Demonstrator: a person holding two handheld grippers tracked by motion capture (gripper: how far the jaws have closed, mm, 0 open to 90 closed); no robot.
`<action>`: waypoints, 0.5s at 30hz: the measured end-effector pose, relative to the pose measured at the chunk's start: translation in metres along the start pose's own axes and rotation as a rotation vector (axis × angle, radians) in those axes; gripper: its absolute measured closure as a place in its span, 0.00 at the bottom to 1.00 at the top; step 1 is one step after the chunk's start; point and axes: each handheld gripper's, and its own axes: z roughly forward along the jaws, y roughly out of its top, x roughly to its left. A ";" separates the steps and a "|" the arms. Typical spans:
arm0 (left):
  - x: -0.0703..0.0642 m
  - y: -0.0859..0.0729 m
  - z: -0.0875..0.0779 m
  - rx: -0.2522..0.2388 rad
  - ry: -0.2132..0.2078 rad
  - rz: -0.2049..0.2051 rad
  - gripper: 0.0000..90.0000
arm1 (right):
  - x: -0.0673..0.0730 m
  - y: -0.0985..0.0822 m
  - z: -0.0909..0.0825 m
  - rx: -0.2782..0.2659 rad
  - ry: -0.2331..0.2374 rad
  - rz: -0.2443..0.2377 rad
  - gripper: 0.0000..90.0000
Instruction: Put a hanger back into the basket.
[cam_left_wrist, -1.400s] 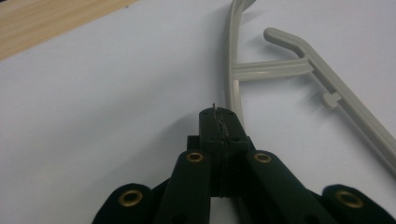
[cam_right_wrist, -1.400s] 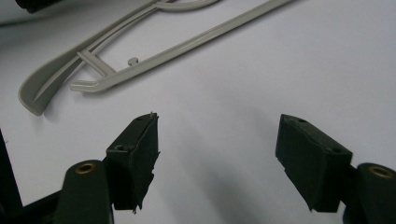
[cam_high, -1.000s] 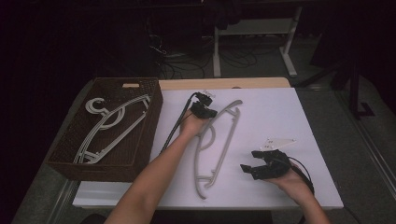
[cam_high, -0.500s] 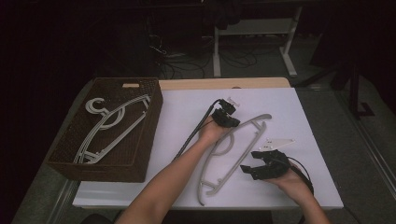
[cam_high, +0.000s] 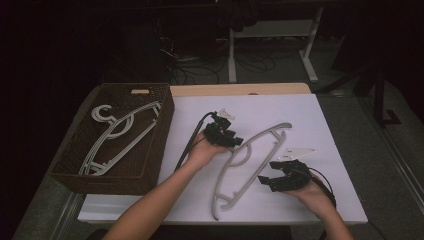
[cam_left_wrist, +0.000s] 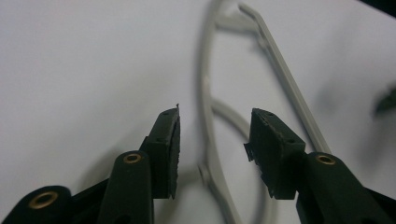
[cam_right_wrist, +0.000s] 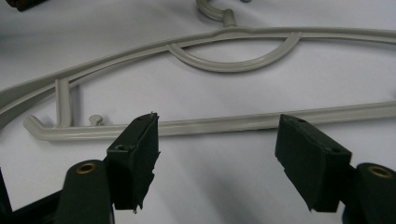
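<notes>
Since the earlier frames the grey hanger (cam_high: 248, 162) has swung round on the white table (cam_high: 325, 120): it now lies slanted, one end low near the front edge, the other up to the right, and I see the left gripper (cam_high: 234, 142) has travelled right with it. Its jaws have just been opening; in the left gripper view (cam_left_wrist: 212, 135) they stand apart with the hanger's arm running between them, pads not pressing on it. Nearest me, the right gripper (cam_high: 274, 176) rests at the front right, jaws wide and holding nothing; its own view (cam_right_wrist: 215, 140) shows the hanger's straight bar just beyond the fingertips, detail the high view cannot give. Only the high view shows, farther left, the wicker basket (cam_high: 162, 135) with a second hanger (cam_high: 117, 132) inside.
</notes>
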 end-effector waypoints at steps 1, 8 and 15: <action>-0.004 -0.007 -0.005 0.007 0.003 0.003 0.58 | 0.000 0.000 0.000 -0.001 -0.001 0.000 0.33; -0.027 -0.048 -0.019 0.057 0.011 0.034 0.58 | 0.000 0.001 0.001 0.002 -0.007 -0.004 0.33; -0.032 -0.066 -0.015 0.074 0.007 0.010 0.62 | 0.000 0.001 0.002 0.004 -0.008 -0.003 0.33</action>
